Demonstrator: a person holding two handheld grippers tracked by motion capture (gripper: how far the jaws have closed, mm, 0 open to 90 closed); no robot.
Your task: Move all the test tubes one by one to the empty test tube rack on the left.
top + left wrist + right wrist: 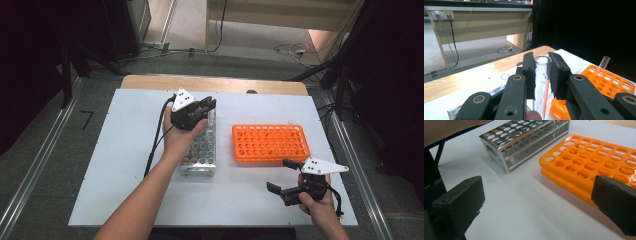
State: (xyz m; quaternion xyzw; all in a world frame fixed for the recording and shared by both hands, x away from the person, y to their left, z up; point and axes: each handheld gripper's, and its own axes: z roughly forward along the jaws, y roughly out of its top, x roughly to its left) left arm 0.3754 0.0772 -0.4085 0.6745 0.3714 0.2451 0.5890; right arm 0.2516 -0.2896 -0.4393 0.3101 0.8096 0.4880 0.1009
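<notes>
High view: my left gripper (201, 111) sits over the far end of the metal rack (202, 150), the orange rack (270, 143) at its three o'clock. Left gripper view: pads clamped on a glass tube (541, 80), upright. Right gripper view: my right gripper (536, 207) gapes empty, orange rack at one o'clock. Best lift the tube straight, then carry.

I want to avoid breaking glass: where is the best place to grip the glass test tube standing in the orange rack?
Probably grip the glass test tube near its open top, from above, pads on opposite sides. It rises, slightly tilted, from the orange rack, and its lower part sits in a hole.
</notes>
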